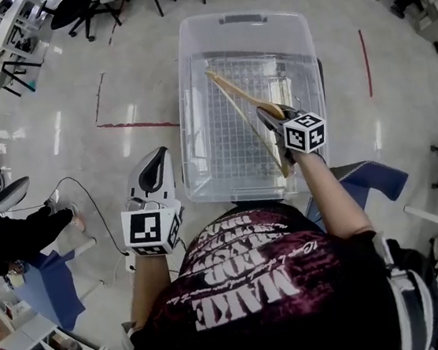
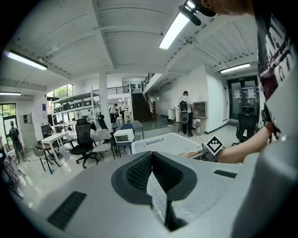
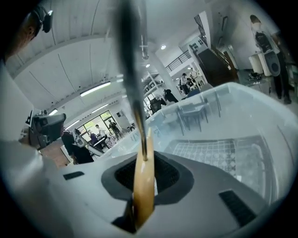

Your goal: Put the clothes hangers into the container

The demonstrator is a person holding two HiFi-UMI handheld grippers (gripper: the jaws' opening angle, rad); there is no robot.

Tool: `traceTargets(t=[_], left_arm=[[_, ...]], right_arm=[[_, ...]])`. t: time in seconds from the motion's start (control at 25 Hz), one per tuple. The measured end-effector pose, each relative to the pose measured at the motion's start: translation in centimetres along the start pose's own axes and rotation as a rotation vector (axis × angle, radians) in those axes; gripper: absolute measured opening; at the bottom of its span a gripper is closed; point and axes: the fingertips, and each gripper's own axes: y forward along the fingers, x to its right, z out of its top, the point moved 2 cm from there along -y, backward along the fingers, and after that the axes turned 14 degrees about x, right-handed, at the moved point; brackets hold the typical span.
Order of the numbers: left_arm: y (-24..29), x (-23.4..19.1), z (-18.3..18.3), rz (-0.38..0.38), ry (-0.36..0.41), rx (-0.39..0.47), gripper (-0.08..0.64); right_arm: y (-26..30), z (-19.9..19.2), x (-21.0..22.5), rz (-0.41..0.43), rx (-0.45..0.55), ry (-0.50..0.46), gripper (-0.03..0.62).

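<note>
Gripping a wooden hanger [image 1: 232,89] between its jaws, the right gripper [image 1: 271,116] reaches out over the near right part of a clear plastic container [image 1: 239,19]. In the right gripper view the pads are pressed on the pale brown wood [image 3: 142,195] at the middle of the gripper [image 3: 144,179]. A dark thin part of the hanger rises from the wood close to the lens, too blurred to make out. From the head view one wooden arm of the hanger slants up and away to the left over the open container. A thinner bar runs back toward the near wall. Whether the hanger touches the bottom cannot be told.

The container stands on the pale floor [image 1: 56,135] right in front of the person, with no lid on it. A grid pattern shows through its bottom, and its far wall [image 3: 242,97] fills the right side of the right gripper view.

The left gripper [image 1: 154,166] hangs to the left of the container, apart from it, over the floor. Its jaws are together with nothing between them [image 2: 153,181]. A red tape line [image 1: 138,125] runs on the floor just beyond it. Black office chairs [image 2: 84,137] and desks stand farther off in the room.
</note>
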Motion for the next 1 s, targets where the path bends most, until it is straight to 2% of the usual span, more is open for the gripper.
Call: traceTargets(t=[0.24, 0.36, 0.56, 0.6, 0.72, 0.8, 0.88, 1.0], left_arm=[[-0.7, -0.6, -0.9, 0.013, 0.001, -0.023, 0.008], [-1.3, -1.5, -1.5, 0.024, -0.004, -0.032, 0.008], [-2.5, -3.1, -2.5, 0.003, -0.008, -0.035, 0.008], [-2.6, -3.5, -2.6, -0.01, -0.007, -0.034, 0.008], [-2.5, -4.7, -2.6, -0.065, -0.003, -0.028, 0.008], [-1.9, -5.4, -2.1, -0.113, 0.005, -0.012, 0.008], [-1.0, -6.1, -1.3, -0.15, 0.017, 0.01, 0.008], [0.0, -6.5, -0.1, -0.192, 0.015, 0.046, 0.008]], right_arm=[[2.3, -6.7, 3.1, -0.04, -0.138, 0.147, 0.063], [3.5, -10.3, 4.5, -0.062, -0.179, 0.164, 0.069], [3.3, -14.7, 8.4, -0.251, -0.226, 0.093, 0.087], [3.0, -15.1, 8.9, -0.289, -0.245, 0.091, 0.111], [1.3, -15.6, 10.3, -0.416, -0.291, 0.144, 0.219], [-0.7, -14.6, 11.1, -0.518, -0.267, 0.178, 0.29], [-2.6, -12.6, 11.0, -0.602, -0.214, 0.169, 0.317], [-5.8, -9.0, 9.3, -0.683, -0.126, 0.091, 0.333]])
